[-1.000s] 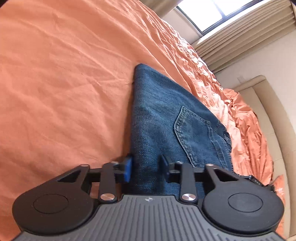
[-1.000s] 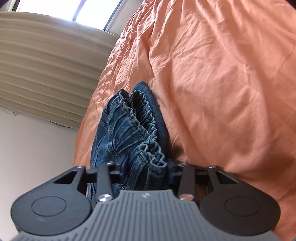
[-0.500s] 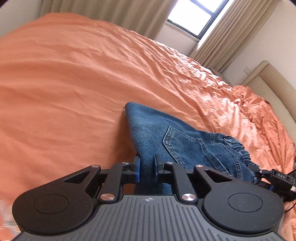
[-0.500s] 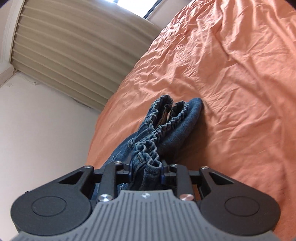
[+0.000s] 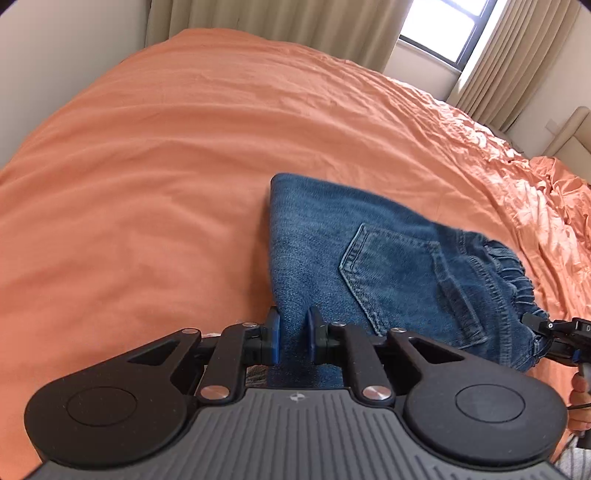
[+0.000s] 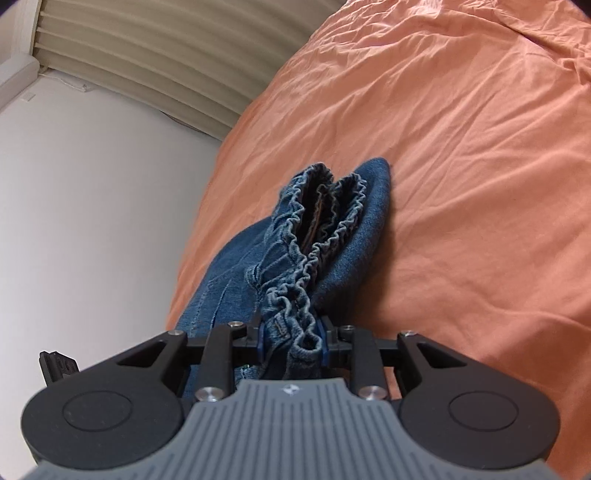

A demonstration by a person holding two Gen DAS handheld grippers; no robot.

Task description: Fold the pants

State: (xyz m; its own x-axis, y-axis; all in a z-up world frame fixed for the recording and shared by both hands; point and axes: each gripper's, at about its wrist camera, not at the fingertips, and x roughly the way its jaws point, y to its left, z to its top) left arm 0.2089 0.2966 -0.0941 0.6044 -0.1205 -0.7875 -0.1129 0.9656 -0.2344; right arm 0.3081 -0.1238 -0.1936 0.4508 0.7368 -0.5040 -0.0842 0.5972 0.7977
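The folded blue denim pants [image 5: 373,266] lie on the bed's orange sheet [image 5: 166,177], with a back pocket [image 5: 388,273] facing up. The left claw [image 5: 293,339] has its blue pads nearly together, pinching the folded edge of the pants at the corner away from the waistband. The right claw [image 6: 291,339] is clamped on the bunched elastic waistband [image 6: 314,236], which stands up between its fingers with the layers gaping slightly. Seen from the left wrist, the right claw [image 5: 532,321] shows at the waistband end of the pants, just beside the gathered denim. Beyond the pants, beige curtains [image 5: 280,22] hang beside a bright window [image 5: 439,26]
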